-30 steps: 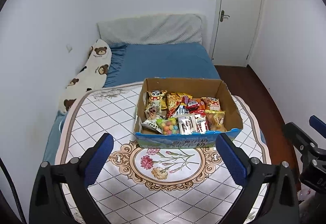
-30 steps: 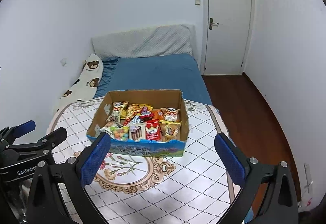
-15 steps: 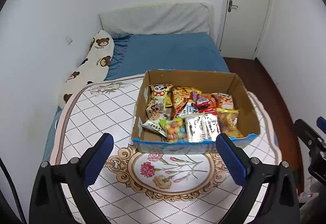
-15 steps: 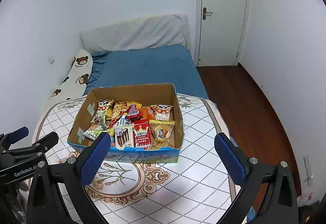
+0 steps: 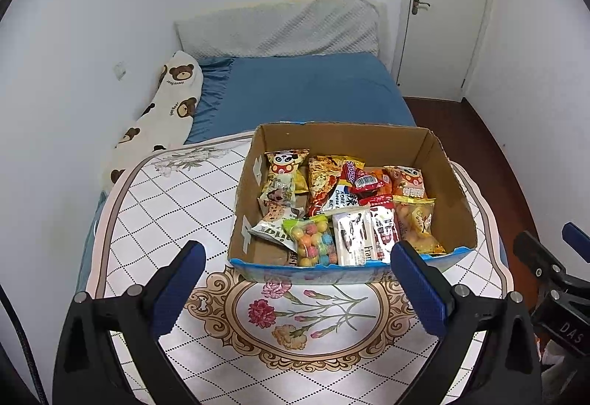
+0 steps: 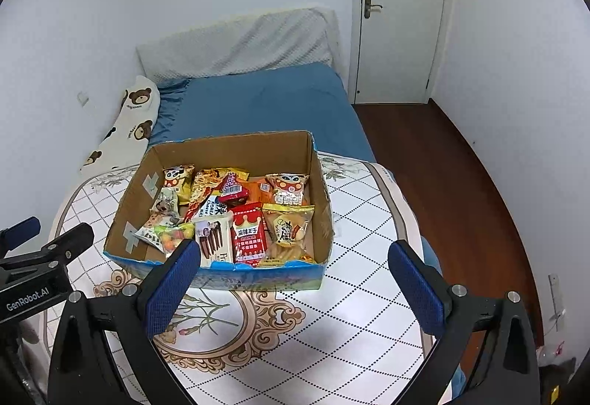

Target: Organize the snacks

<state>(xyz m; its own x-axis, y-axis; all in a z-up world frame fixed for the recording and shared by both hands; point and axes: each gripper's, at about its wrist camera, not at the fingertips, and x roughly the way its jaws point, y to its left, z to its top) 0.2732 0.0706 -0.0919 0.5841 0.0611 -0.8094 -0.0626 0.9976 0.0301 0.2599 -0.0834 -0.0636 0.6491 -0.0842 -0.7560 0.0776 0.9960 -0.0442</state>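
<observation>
Both grippers, left (image 5: 295, 279) and right (image 6: 294, 276), hang wide open and empty over the tablecloth (image 5: 177, 206), short of the box (image 6: 258, 277). The box lies dead ahead of both, its long axis crosswise to my fingers, the snacks (image 5: 346, 209) packed inside. I judge the left nearer the candy bag (image 5: 313, 242), the right nearer the red packet (image 6: 250, 233).

Even, cool indoor light; white walls (image 5: 92, 17) bright, without glare. Soft shadows fall inside the cardboard box (image 6: 236, 150). Both fisheye views bend strongly outward, with black vignetting at 10 and 2 o'clock. Focus stays sharp throughout.
</observation>
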